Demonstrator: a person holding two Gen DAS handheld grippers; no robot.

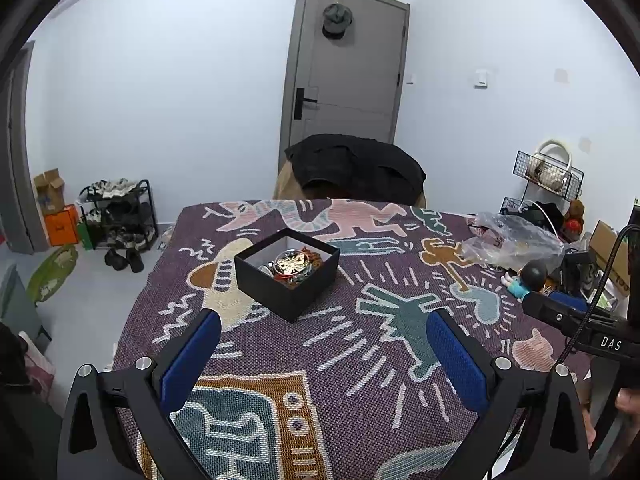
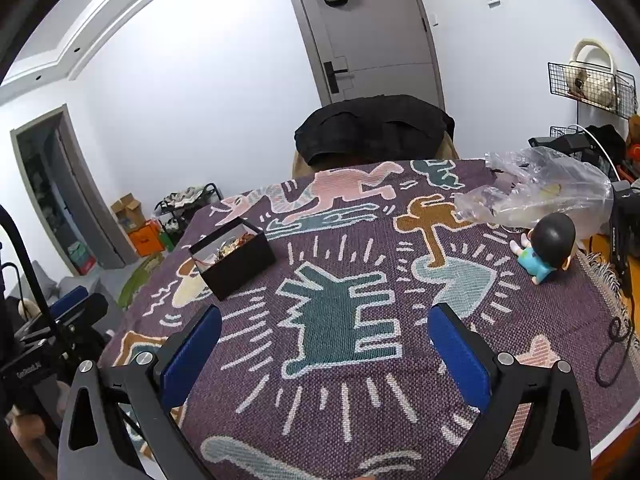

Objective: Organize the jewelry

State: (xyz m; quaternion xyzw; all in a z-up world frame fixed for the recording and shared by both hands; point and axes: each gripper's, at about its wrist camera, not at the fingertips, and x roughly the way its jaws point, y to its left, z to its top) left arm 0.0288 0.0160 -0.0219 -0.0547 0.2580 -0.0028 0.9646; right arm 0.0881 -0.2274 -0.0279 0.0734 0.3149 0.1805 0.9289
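A black open box (image 1: 286, 272) sits on the patterned purple cloth (image 1: 360, 360) toward the left of the table. Inside it lies jewelry (image 1: 294, 264): a gold watch face, red beads and silver pieces. The box also shows in the right wrist view (image 2: 234, 256), with the jewelry (image 2: 234, 245) just visible. My left gripper (image 1: 323, 334) is open and empty, hovering in front of the box. My right gripper (image 2: 324, 330) is open and empty, to the right of the box over the teal figure.
A crumpled clear plastic bag (image 2: 536, 196) and a small black-haired figurine (image 2: 546, 246) sit at the table's right side. A chair draped with a black jacket (image 1: 356, 168) stands behind the table. A shoe rack (image 1: 118, 216) and boxes stand on the floor at left.
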